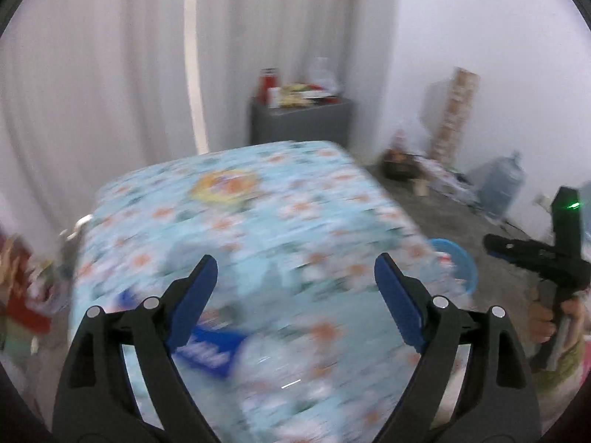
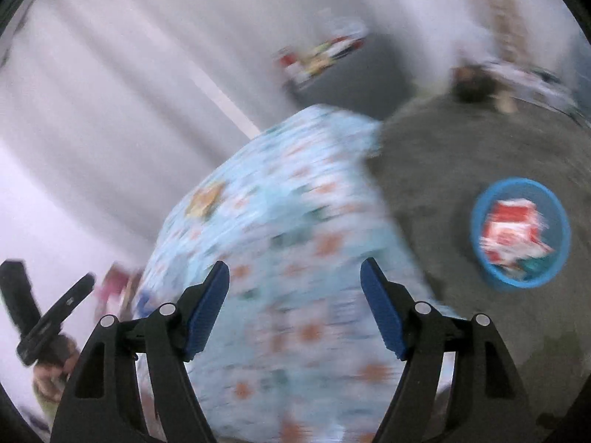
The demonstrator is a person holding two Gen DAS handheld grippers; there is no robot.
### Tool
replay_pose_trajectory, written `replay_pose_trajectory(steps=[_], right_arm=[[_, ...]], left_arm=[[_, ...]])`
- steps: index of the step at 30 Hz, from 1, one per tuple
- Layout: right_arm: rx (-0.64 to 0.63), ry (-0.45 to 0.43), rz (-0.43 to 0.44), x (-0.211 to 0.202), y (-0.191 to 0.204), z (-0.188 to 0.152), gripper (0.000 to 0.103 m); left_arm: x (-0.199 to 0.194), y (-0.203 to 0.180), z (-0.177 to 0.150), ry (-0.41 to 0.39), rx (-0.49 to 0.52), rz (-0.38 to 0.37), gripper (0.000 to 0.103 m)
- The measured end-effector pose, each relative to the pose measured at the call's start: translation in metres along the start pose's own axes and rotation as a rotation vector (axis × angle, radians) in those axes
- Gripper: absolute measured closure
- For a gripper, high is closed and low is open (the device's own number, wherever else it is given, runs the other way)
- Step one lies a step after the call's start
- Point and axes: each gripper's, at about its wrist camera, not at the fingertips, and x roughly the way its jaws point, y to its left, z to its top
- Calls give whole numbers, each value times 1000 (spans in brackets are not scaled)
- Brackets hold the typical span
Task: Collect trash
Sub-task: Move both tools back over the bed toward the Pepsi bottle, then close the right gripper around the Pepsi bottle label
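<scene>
Left claw: I see its blue pads spread wide, nothing between them.
Right claw: also wide and empty.
Tabletop: blurred floral blue cloth, below and ahead of both claws.
Trash basket: blue, round, on the grey floor right of my right claw, holding red-and-white wrappers.
Blue packet: on the cloth, below my left claw's left pad.

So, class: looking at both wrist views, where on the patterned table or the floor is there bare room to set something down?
The far half of the floral-cloth table looks bare. The grey floor between table and blue basket is open too. Crowded: the table's near left with a blue packet, the cabinet top, and the wall corner by the water jug. Blur hides small items.
</scene>
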Motion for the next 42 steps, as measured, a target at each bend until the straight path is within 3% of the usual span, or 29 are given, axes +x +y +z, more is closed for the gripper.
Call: replay_pose_trajectory(steps=[4,8,13,16,23,25,30,34,42], right_arm=[[-153,115,95,35,63,-7,31],[-290,252,205,73,125,-14,31],[-427,415,262,124,190,-26,31],[-508,535,228,158,225,-38,31],[-619,681,139,224,262,-57,31],[-652,702,113,234,267,-64,33],[-691,745,140,240,273,-73,41],[-709,708,137,233,271,-78,43],[-525,596,62,196,210,-47,43]], left_arm=[[-15,50,-24,-10,-74,104,20],[-21,99,-49,18,-193,140,20],[-28,125,-69,14,-240,163,20],[-29,136,-74,7,-244,180,20],[-19,156,-86,24,-294,180,20],[-15,159,-90,31,-299,183,20],[-5,168,-89,37,-326,181,20],[9,176,-75,35,-357,150,20],[53,159,-28,13,-353,50,20]])
